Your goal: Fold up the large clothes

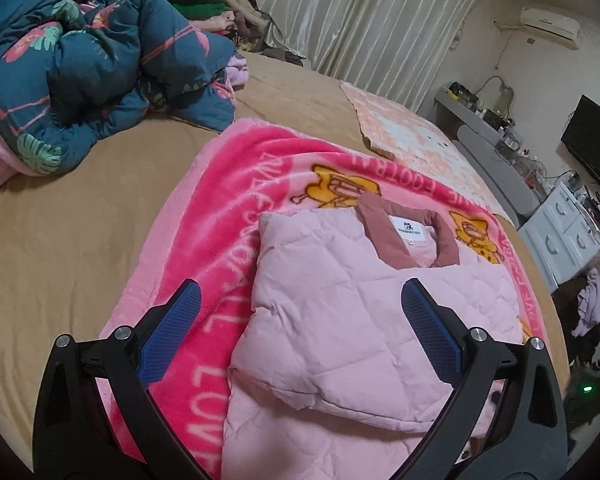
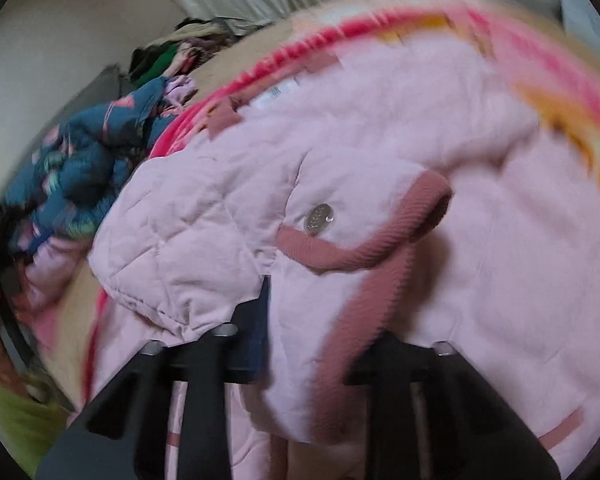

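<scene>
A pale pink quilted jacket with a dusty-rose collar lies partly folded on a bright pink blanket on the bed. My left gripper is open and empty, its blue pads spread just above the jacket's left folded edge. In the blurred right wrist view, my right gripper is shut on the jacket near its rose-trimmed hem and a metal snap, with fabric draped over the fingers.
A crumpled teal floral duvet lies at the bed's far left. A clothes pile sits by the curtain. A peach mat lies beyond the blanket. The tan bed sheet shows at left. Drawers stand at right.
</scene>
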`<state>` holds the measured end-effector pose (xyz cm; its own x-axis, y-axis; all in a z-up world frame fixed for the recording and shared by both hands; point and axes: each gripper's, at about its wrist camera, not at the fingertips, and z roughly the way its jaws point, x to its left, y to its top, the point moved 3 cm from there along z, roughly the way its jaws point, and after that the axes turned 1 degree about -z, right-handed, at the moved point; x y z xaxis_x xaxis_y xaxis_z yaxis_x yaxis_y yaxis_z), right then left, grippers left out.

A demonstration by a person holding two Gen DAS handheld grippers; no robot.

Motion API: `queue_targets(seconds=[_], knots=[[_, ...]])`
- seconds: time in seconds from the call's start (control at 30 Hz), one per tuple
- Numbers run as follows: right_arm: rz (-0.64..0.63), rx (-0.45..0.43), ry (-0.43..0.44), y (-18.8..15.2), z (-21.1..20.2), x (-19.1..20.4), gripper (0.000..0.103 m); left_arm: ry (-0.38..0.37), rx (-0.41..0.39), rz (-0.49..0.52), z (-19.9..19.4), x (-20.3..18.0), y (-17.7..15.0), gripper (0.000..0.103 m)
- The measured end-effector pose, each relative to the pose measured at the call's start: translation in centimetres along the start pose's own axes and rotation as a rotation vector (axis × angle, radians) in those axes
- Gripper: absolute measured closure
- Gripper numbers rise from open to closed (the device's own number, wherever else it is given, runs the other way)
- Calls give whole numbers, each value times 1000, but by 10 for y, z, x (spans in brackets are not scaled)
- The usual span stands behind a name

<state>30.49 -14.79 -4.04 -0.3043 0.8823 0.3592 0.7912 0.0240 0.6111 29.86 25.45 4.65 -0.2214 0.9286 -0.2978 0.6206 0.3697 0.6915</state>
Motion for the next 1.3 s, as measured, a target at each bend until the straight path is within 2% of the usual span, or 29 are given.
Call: queue_targets(seconds=[0.17, 0.27, 0.37, 0.47, 0.67, 0.9, 1.23, 1.3], knots=[[-244, -155, -19, 58, -48, 35, 86, -13, 5, -26, 7, 1, -2, 9], [-326, -227, -38, 98, -71, 44, 86, -23, 1, -32, 10, 0, -2, 9], [-392, -269, -57, 128, -78, 47, 86, -30, -9, -24, 12, -4, -3, 9], [-438, -272, -74, 141, -74, 42, 86, -26, -9, 7, 18, -13, -5, 9], [-417, -222, -118, 144, -44, 16, 86, -18, 41, 121, 43, -41, -21, 9], [-326, -156, -121, 137, -9, -14, 86, -11, 59, 182, 63, -55, -34, 9], [-284, -90, -131, 119, 20, -33, 82, -49, 118, 209, 85, -63, -47, 30], [-280, -74, -138, 117, 24, -35, 79, -59, 139, 211, 90, -64, -51, 30]])
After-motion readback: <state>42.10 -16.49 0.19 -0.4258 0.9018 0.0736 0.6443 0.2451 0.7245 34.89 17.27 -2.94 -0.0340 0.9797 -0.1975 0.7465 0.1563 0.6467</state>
